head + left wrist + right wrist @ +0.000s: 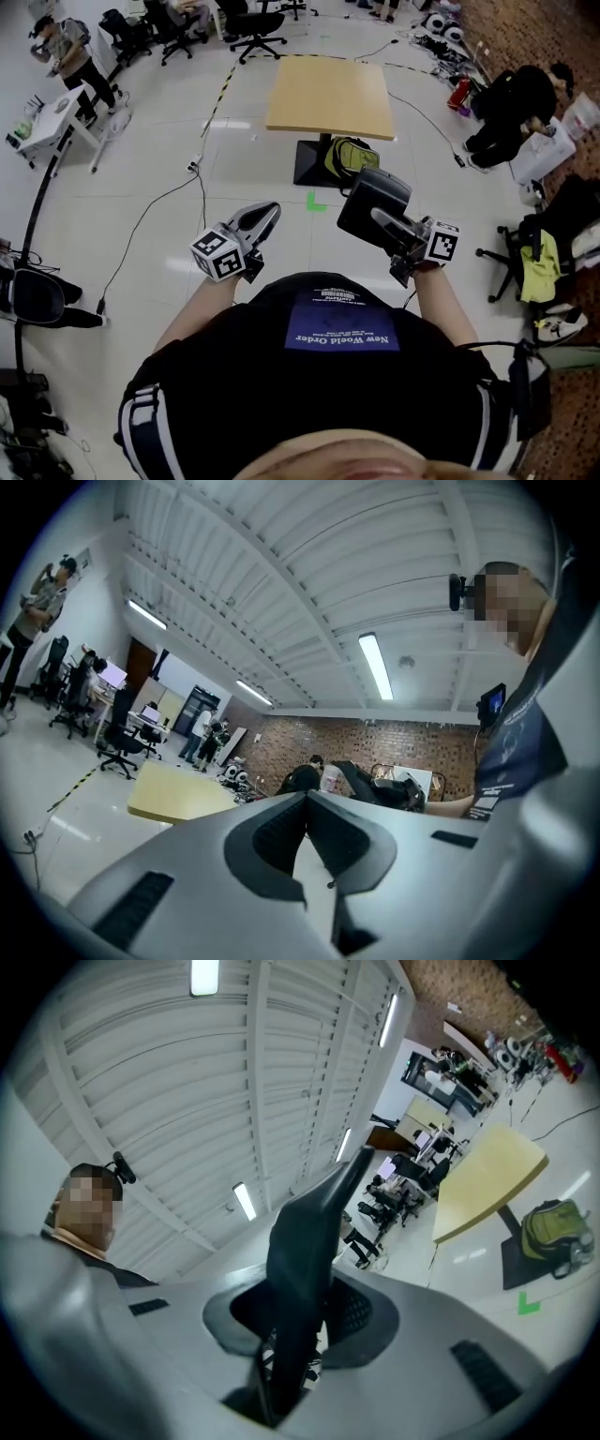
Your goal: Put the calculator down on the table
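The calculator [373, 206] is a dark flat slab, and my right gripper [386, 225] is shut on it in the air in front of the person's body. In the right gripper view the calculator [305, 1251] stands edge-on between the jaws and hides the gap. My left gripper [270, 211] hovers beside it, to the left, shut with nothing in it; in the left gripper view its pads [281, 832] meet. The light wooden table [330, 94] stands farther ahead on the white floor, also seen as the table [487, 1180] and the table [178, 794].
A green backpack [352, 155] leans on the table's dark base. Office chairs [253, 23] stand beyond it, a white desk [42, 122] with a person at far left. Bags and a chair [544, 253] crowd the right by the brick wall. Cables run over the floor.
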Action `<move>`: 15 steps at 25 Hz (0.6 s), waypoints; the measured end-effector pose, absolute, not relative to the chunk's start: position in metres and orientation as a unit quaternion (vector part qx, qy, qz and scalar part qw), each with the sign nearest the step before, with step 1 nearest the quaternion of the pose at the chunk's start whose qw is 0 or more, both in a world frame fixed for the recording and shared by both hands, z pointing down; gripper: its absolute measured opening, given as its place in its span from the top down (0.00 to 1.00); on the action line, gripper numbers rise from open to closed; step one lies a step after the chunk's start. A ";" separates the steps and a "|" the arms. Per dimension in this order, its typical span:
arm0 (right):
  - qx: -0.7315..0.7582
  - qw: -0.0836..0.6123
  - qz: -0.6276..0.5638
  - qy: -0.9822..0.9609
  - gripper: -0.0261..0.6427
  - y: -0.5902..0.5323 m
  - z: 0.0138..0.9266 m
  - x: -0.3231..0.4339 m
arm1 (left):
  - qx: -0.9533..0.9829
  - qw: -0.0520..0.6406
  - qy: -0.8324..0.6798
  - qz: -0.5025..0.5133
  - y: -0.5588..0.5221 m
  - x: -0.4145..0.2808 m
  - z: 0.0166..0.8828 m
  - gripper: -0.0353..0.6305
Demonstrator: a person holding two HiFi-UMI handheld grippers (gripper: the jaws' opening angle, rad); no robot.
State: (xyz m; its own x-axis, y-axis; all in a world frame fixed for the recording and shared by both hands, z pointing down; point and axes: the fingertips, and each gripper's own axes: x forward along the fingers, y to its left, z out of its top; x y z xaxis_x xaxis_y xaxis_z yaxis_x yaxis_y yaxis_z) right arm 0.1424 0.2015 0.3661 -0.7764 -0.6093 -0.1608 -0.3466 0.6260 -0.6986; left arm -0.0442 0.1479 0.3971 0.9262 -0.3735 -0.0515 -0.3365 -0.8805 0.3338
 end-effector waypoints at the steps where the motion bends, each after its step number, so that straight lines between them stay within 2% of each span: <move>1: -0.273 0.199 -0.334 0.880 0.84 0.196 0.365 0.139 | 0.969 0.162 -0.176 -0.055 0.141 -0.046 0.398 0.94; 8: -0.300 0.214 -0.333 0.868 0.84 0.114 0.367 0.098 | 0.978 0.149 -0.144 -0.036 0.053 -0.088 0.402 0.94; 15: -0.293 0.210 -0.355 0.863 0.84 0.057 0.373 0.099 | 0.971 0.174 -0.158 -0.037 0.006 -0.092 0.418 0.94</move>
State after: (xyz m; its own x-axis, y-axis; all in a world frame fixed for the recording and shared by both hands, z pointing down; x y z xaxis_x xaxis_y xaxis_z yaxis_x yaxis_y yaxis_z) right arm 0.0991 0.0571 0.3730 -0.7396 -0.6551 -0.1540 -0.3576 0.5764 -0.7348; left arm -0.0917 0.0063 0.4179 0.9475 -0.3193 -0.0175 -0.2932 -0.8895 0.3505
